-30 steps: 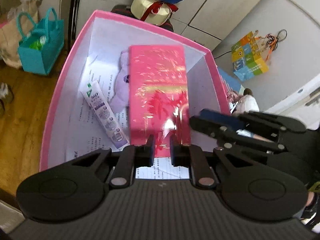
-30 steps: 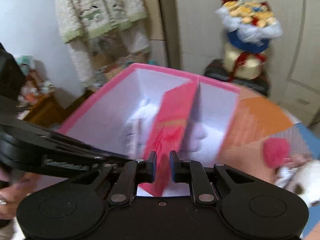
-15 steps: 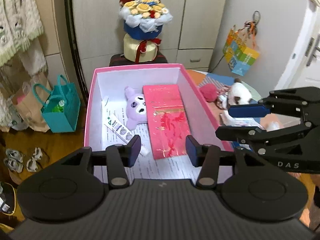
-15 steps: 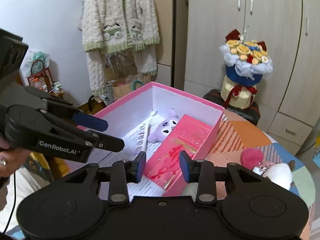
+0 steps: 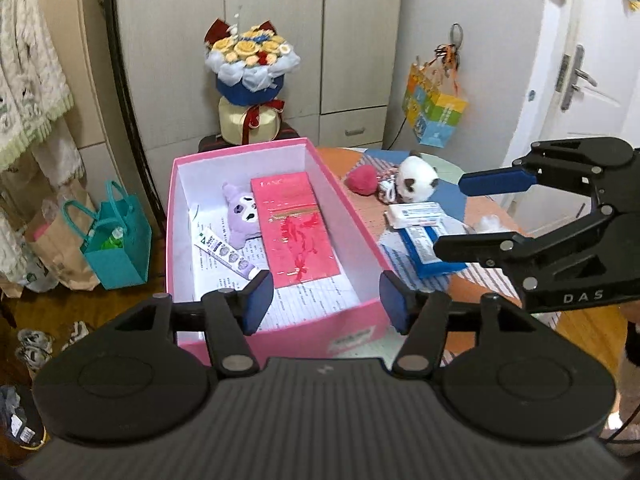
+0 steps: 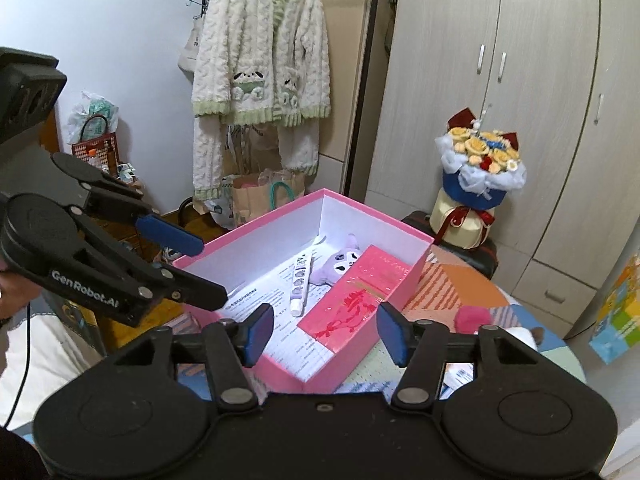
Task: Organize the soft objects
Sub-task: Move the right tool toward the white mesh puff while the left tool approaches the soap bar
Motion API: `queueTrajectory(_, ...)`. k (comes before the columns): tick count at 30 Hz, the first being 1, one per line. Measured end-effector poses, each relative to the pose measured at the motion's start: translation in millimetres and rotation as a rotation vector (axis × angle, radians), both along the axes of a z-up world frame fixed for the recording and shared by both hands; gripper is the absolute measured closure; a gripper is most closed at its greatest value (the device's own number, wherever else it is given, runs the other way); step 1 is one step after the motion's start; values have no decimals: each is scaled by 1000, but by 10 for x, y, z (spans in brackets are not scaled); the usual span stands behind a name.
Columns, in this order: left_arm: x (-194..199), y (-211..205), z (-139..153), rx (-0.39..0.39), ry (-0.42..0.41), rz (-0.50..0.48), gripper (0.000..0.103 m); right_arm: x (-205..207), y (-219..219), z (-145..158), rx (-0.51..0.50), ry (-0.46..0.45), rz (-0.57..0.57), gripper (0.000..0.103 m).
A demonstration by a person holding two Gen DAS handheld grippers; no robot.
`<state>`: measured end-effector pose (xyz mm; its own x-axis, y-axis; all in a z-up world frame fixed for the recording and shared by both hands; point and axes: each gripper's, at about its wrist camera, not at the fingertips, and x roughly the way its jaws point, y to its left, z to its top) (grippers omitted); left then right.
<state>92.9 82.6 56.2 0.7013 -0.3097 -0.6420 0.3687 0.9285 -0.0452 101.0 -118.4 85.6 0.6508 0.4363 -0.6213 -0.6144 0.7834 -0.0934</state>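
While both grippers spread empty, red packet lies flat, lengthwise in pink box.

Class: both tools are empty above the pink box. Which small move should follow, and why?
Probably swing the right tool toward the panda plush. It lies on the table outside the pink box, while the purple plush is already inside.

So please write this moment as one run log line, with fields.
left gripper: open, empty, jaws just opening | right gripper: same | red packet: flat in pink box | panda plush: on table
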Motion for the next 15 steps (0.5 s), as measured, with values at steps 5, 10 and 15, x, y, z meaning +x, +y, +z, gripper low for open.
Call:
queueTrajectory(5,-312,-104,45,14,-28,-41,37,-316,-195,42,-8,-38,2,34)
queueTrajectory(10,-575,-291,27,30,-33,-116,36,-599,-518,-18,-15,-44,-37,33)
queueTrajectory(15,-710,-505,-56,23,-23,-193,31,-827,-844,-114,-23,-38,-84,31)
